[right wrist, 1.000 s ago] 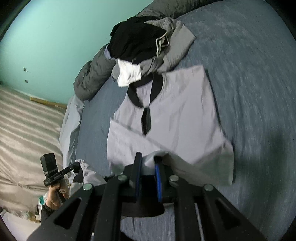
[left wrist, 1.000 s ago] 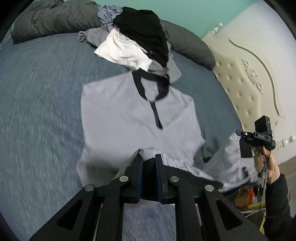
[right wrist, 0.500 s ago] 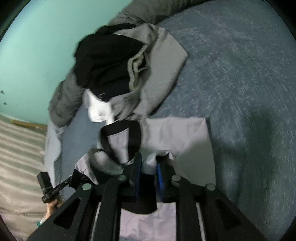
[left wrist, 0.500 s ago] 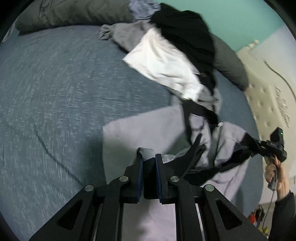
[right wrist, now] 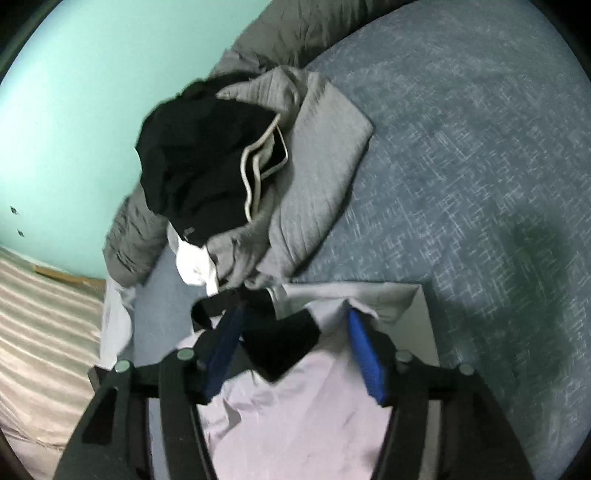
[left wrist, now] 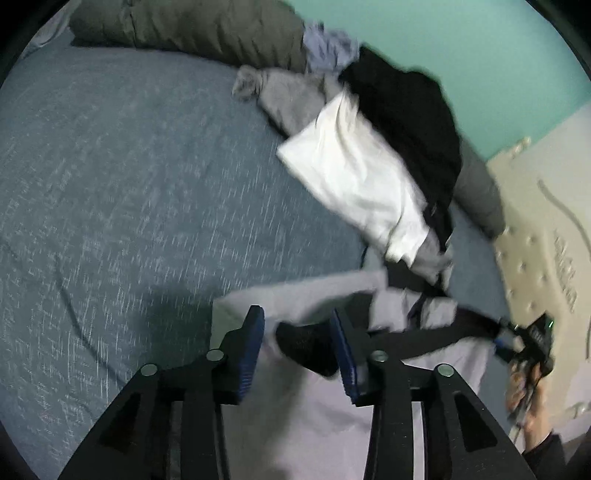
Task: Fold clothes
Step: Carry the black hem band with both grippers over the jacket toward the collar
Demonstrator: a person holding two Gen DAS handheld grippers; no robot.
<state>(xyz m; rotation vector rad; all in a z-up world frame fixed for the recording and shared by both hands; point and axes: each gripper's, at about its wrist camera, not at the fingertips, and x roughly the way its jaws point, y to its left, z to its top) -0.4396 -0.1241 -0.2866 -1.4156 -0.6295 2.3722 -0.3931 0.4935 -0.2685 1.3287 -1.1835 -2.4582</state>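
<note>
A light lavender shirt (left wrist: 306, 413) with black collar and trim lies folded over on the blue bedspread, also in the right wrist view (right wrist: 295, 417). My left gripper (left wrist: 297, 325) is open, its jaws spread over the shirt's folded edge and a black trim piece (left wrist: 306, 345). My right gripper (right wrist: 295, 325) is open too, its blue pads on either side of the black collar (right wrist: 277, 343). The right gripper also shows at the far right of the left wrist view (left wrist: 532, 339), near the shirt's other end.
A pile of clothes sits beyond the shirt: a white garment (left wrist: 354, 173), a black one (left wrist: 413, 122) and a grey one (right wrist: 314, 184). Grey pillows (left wrist: 192, 26) line the teal wall. A padded headboard (left wrist: 546, 236) is at right. Blue bedspread (left wrist: 129, 184) spreads left.
Both grippers carried the shirt's hem up toward the collar, folding it over, then opened and let go of the cloth.
</note>
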